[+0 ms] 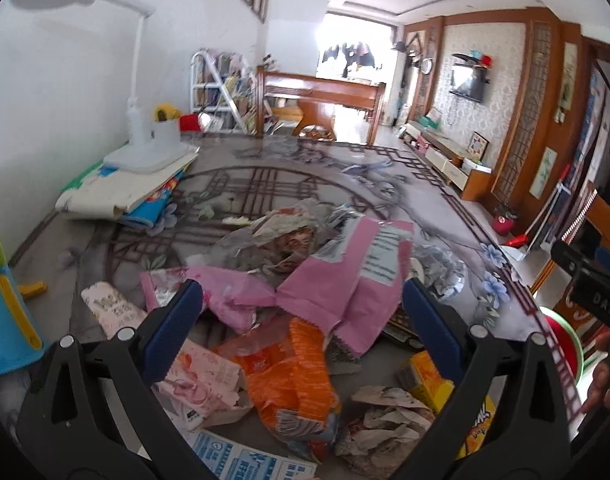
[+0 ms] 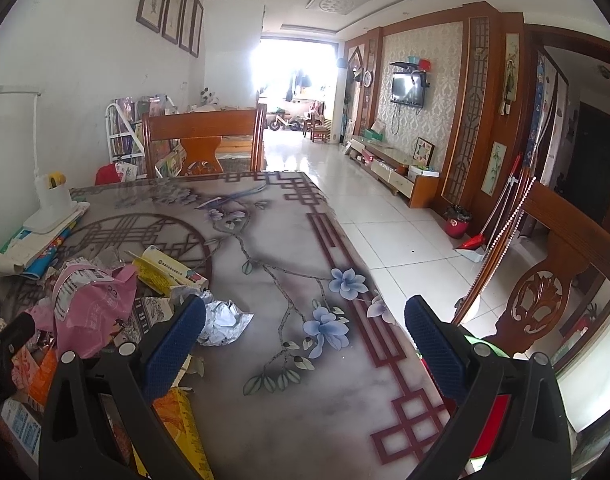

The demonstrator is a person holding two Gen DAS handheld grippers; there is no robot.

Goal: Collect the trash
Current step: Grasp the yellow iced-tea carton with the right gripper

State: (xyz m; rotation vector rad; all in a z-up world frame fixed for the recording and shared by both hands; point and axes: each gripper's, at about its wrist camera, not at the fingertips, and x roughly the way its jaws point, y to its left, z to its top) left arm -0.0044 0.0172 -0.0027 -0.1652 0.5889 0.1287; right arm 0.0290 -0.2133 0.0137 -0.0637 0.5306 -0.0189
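Note:
A heap of trash lies on the patterned table (image 1: 305, 184). In it are a pink wrapper (image 1: 345, 280), an orange snack bag (image 1: 297, 376), crumpled paper (image 1: 385, 420) and a yellow carton (image 1: 425, 380). My left gripper (image 1: 303, 300) hangs open over the heap, its blue pads on either side of the pink wrapper, holding nothing. In the right wrist view the pink wrapper (image 2: 93, 300), a yellow box (image 2: 165, 272) and crumpled foil (image 2: 221, 320) lie at the left. My right gripper (image 2: 305, 320) is open over the bare table (image 2: 305, 360) near its right edge.
A white desk lamp (image 1: 145, 120) stands on stacked books (image 1: 125, 196) at the table's far left. A blue toy (image 1: 5, 300) sits at the left edge. Wooden chairs (image 2: 201, 136) stand at the far end and right (image 2: 545, 288). A red-green container (image 1: 561, 336) shows below the table's right edge.

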